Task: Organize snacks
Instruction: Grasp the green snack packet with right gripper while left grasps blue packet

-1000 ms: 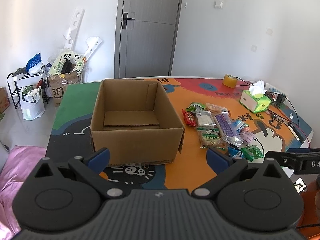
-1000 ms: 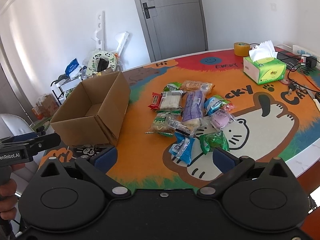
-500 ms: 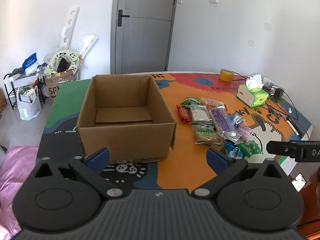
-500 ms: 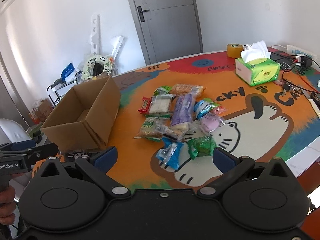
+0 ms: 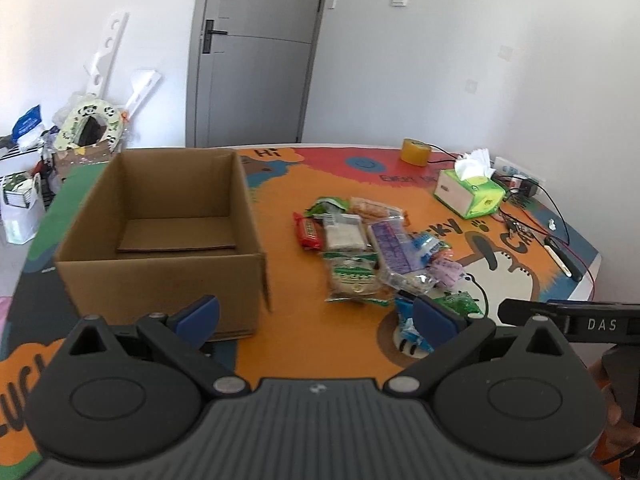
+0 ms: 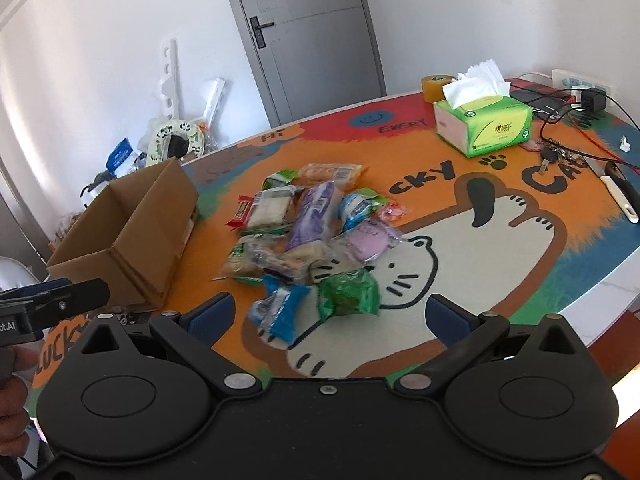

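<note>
the right gripper (image 6: 328, 316) hangs with its blue pads (image 6: 212, 314) spread wide and nothing between them, low over the near edge of the snack pile (image 6: 312, 232). the left gripper (image 5: 316, 316) is likewise released and empty, its pads framing the near right corner of the cardboard box (image 5: 160, 236).

the step in hand looks like a first pick, and nothing is in the box yet as far as its bare floor shows. the nearest pieces to the right gripper are the blue packet (image 6: 280, 312) and the green packet (image 6: 348, 292), lying just beside each other at the pile's front. either suits a first grab: they sit at the edge, with only their far ends touching the packets behind them. a good pick comes down with the jaws across the packet's short width, closing on the crinkly film without catching its neighbour. the purple packet (image 6: 312, 216) lies deep in the heap, and pulling it first would likely drag others.

the box stands open-topped to the left of the pile, with a bare strip of table (image 6: 500, 240) between them, so the carry is short. the table's rim runs close on the right; the tissue box (image 6: 484, 128) and cables (image 6: 576, 120) lie well apart at the far side.
</note>
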The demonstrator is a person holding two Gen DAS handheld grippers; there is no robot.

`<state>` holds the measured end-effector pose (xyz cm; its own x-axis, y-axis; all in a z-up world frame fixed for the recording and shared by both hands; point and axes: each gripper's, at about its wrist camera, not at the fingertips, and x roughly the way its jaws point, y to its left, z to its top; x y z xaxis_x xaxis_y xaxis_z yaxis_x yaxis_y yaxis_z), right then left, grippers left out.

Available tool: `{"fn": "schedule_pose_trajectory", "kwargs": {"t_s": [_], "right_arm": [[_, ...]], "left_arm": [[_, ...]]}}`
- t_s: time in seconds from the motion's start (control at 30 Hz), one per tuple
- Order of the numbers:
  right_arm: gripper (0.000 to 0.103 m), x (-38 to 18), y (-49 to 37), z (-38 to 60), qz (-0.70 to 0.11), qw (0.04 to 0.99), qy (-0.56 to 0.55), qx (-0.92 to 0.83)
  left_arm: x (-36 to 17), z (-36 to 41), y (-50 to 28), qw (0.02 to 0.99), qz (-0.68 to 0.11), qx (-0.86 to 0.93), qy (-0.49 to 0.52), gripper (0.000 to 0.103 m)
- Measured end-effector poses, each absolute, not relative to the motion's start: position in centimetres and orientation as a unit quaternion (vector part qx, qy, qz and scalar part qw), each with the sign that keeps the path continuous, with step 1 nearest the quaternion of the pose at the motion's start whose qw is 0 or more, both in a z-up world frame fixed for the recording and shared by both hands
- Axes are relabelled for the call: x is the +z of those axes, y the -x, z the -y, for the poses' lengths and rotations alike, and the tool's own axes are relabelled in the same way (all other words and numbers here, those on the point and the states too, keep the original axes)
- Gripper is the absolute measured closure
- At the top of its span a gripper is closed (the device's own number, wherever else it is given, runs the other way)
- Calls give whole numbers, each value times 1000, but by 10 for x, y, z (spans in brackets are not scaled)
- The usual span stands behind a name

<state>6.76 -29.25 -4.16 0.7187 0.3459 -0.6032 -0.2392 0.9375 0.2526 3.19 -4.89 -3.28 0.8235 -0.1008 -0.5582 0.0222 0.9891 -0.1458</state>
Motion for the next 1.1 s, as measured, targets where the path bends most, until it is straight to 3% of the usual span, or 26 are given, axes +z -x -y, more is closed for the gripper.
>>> {"fn": "schedule_pose_trajectory", "kwargs": {"t_s": [0.37, 0.57, 0.67, 0.87, 0.93, 1.03, 1.1], "right_arm": [[0, -72, -91, 306, -329, 924, -90, 173], [11, -85, -104, 307, -334, 922, -91, 176], [22, -92, -109, 307, -337, 919, -95, 180], [26, -102, -122, 307, -337, 915, -114, 193], [33, -103, -125, 304, -332, 916, -109, 195], [60, -104, -130, 304, -331, 918, -104, 195], [63, -104, -132, 309, -333, 915, -114, 197]], "left_arm": [[-56, 78, -61, 947, -307, -59, 72, 5], [-71, 90, -76, 941, -322, -76, 76, 18], [-78, 93, -84, 938, -330, -78, 77, 27], [-87, 95, -94, 933, -340, -80, 83, 35], [-88, 98, -97, 933, -341, -83, 84, 35], [-90, 103, -104, 931, -345, -85, 83, 35], [-92, 108, -107, 931, -345, -89, 85, 35]]}}
